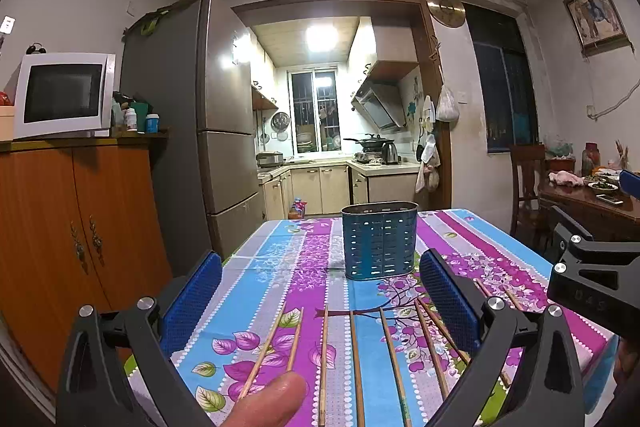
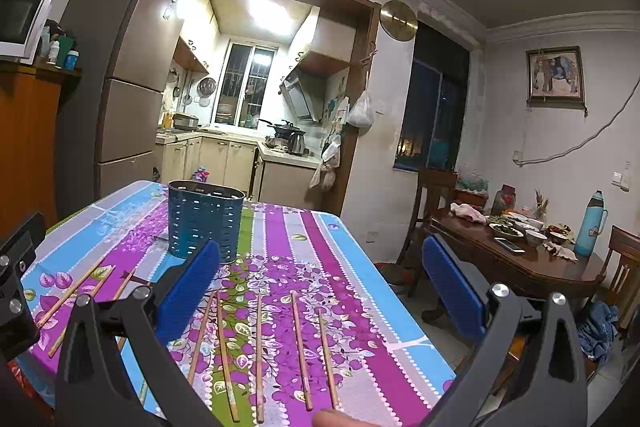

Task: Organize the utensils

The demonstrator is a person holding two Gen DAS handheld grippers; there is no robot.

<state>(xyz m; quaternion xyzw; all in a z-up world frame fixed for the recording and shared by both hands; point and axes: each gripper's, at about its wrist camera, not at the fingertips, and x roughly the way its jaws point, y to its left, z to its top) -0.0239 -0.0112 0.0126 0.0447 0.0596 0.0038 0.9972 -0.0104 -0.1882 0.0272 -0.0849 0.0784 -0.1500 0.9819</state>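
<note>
Left gripper [image 1: 320, 301] gapes wide and empty, right gripper [image 2: 320, 287] likewise, both over wooden chopsticks [image 1: 354, 359] lying loose on the tablecloth [image 1: 280, 255] before the blue holder [image 1: 379, 239]: light, stiff, roll-prone, best pinched mid-shaft

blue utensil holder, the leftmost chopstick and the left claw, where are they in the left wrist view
blue utensil holder [image 1: 379, 247], left wrist view, middle of its perforated front wall
leftmost chopstick [image 1: 262, 355], left wrist view, mid-shaft
left claw [image 1: 320, 301], left wrist view, midway between its open blue fingertips
</note>
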